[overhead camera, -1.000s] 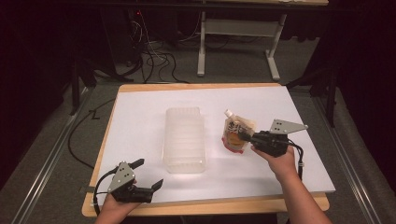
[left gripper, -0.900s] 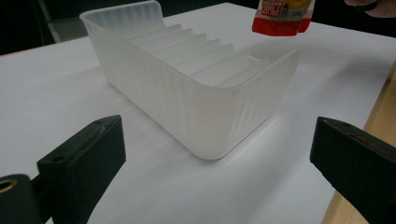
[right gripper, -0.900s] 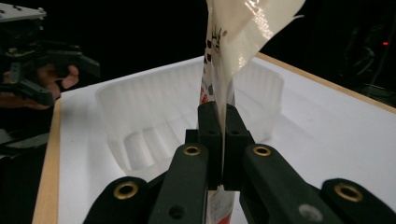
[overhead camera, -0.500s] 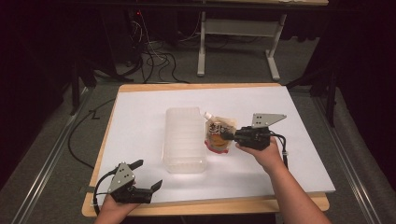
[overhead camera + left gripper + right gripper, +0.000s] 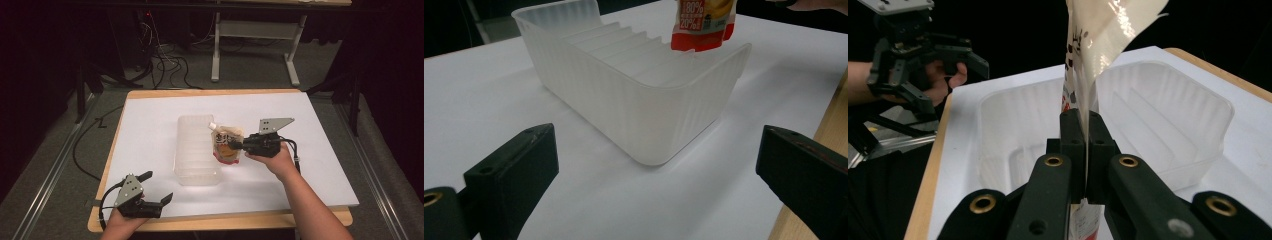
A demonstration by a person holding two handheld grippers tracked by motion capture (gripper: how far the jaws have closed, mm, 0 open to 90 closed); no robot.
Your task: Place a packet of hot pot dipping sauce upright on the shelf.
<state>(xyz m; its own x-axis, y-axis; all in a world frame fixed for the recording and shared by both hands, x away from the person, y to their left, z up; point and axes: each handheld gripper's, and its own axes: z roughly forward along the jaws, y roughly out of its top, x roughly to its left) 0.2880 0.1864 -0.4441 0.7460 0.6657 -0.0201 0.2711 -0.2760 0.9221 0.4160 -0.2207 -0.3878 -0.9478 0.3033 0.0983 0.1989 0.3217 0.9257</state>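
From the high view, we see a white table top with a thin wooden rim (image 5: 320, 150). A clear ribbed plastic tub, long and open on top (image 5: 196, 149), sits near the middle of it. On our right, the right gripper (image 5: 234, 145) pinches a soft food pouch with a red bottom and a white cap (image 5: 226, 145). The pouch is up off the table, just beside the tub's right wall. There is lots of bare white table to the right of the hand and behind the tub. The left gripper (image 5: 159, 187) rests at the near left corner, close to the wooden rim. Its jaws are spread wide apart with nothing between them. It is well apart from the tub.

In the left gripper view, we look between two black jaws that stand far apart. The tub (image 5: 639, 90) sits ahead on the white table, with bare table between it and the jaws. The pouch (image 5: 703, 22) hangs over the far side of the tub. Its red bottom edge is right at the tub's rim. The wooden table edge (image 5: 831, 117) runs along the right.

In the right gripper view, the two black jaws are pressed together on the pouch (image 5: 1098, 45), which stands up and bends at the top. The tub (image 5: 1158, 125) lies just past it, open and with room inside. The other gripper (image 5: 923, 55) shows far off at the top left, in a hand (image 5: 945, 80).
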